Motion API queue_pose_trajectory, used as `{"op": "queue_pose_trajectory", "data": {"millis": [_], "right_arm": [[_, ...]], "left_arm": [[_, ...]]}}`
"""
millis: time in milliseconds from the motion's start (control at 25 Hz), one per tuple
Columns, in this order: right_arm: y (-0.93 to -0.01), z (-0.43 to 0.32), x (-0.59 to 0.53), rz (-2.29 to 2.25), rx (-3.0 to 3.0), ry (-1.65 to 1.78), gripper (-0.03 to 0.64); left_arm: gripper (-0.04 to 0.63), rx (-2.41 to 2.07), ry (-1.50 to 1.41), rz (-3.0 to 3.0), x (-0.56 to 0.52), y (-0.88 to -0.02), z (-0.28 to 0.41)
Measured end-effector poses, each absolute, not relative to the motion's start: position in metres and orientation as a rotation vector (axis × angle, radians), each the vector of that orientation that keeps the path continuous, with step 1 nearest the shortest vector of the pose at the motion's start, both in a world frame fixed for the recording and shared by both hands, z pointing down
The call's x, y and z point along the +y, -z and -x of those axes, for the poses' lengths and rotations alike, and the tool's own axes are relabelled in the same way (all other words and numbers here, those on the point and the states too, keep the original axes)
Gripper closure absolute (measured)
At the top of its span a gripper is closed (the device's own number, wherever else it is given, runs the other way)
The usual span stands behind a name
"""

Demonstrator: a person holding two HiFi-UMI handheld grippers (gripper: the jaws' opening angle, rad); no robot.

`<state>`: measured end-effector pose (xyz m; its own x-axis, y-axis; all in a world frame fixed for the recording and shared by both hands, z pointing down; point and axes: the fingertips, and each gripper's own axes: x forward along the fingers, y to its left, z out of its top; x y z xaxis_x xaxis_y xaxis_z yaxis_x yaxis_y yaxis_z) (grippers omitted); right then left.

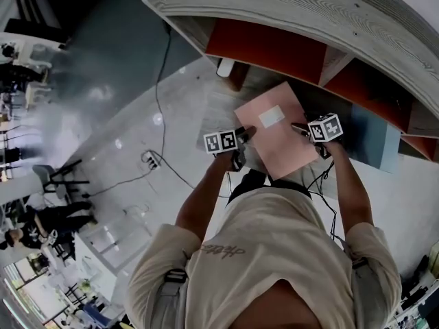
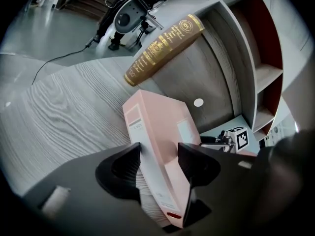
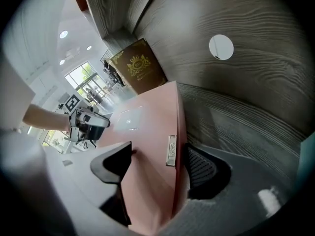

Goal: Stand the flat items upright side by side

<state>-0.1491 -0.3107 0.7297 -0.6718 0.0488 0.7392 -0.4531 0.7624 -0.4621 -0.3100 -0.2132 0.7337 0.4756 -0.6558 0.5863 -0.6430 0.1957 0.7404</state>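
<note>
The brown book [image 2: 165, 48] carries gilt crests and lettering along its spine, too small to read; it leans tilted against the shelf wall. The pink book [image 1: 274, 139] bears a pale label on its cover and a small tag on its edge, both unreadable. It is thick, with a plain pink cover and white page edges, and it sits tilted over the grey wood-grain shelf [image 2: 64, 112], just in front of the brown book. The left gripper [image 1: 243, 134] clasps 1 edge, both pads against it; the right gripper [image 1: 300, 127] clamps the opposite edge. The shelf unit [image 1: 288, 19] has red back panels. A cable [image 1: 161, 81] runs across the glossy floor [image 1: 103, 81].
</note>
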Motion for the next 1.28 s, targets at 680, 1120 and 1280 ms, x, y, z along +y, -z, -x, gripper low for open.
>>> {"op": "queue_pose_trajectory", "data": {"millis": [680,1120,1280], "right_arm": [[-0.656,0.147,-0.283,-0.503,-2.349,-0.616,0.287],[-0.614,0.146,-0.279,-0.552,-2.500,-0.391,0.299],[-0.611,0.141,-0.278,-0.564,-2.512,-0.345,0.303]], "left_arm": [[0.370,-1.338,0.003,-1.811,-0.212,-0.633,0.328],[0.382,-1.417,-0.029,-2.032,-0.201,-0.558,0.323],[0.382,-1.398,-0.020,-2.083,-0.195,-0.543,0.315]]}}
